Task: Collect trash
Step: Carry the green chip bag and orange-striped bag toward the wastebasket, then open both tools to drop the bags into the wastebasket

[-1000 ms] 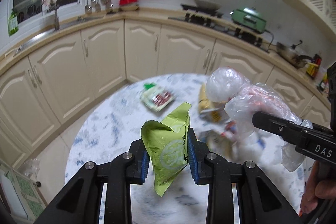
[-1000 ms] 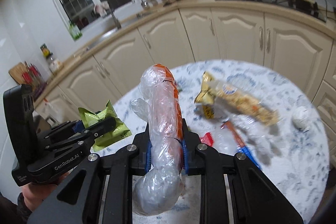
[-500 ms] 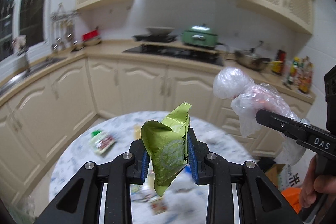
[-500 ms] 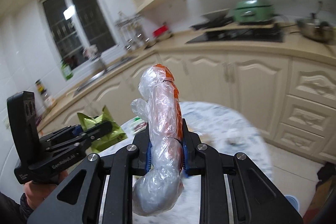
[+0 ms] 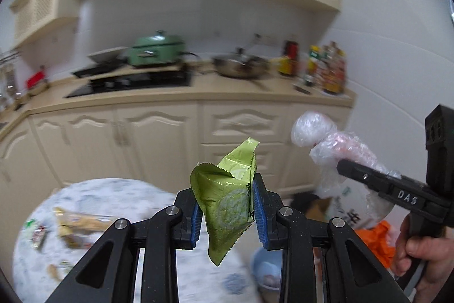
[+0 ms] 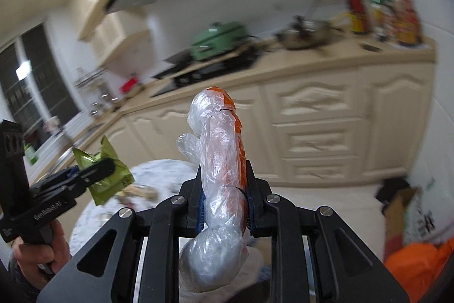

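Observation:
My left gripper [image 5: 227, 210] is shut on a crumpled green foil wrapper [image 5: 227, 203] and holds it in the air past the round table's right edge. My right gripper [image 6: 224, 206] is shut on a wad of clear plastic bag with orange inside [image 6: 221, 181], also held in the air. The right gripper and its plastic wad [image 5: 334, 146] show at the right of the left wrist view. The left gripper with the green wrapper [image 6: 105, 175] shows at the left of the right wrist view.
A round marbled table [image 5: 85, 189] at lower left bears several snack wrappers [image 5: 76, 226]. A light blue bin [image 5: 264, 266] stands on the floor below the left gripper. An orange bag [image 6: 414, 266] and a cardboard box [image 6: 397, 206] lie at the right. Cream cabinets [image 5: 159, 138] stand behind.
Both grippers have swung right, away from over the table, still holding their trash. The table has slid to the lower left and the floor bin, box and orange bag have come into view.

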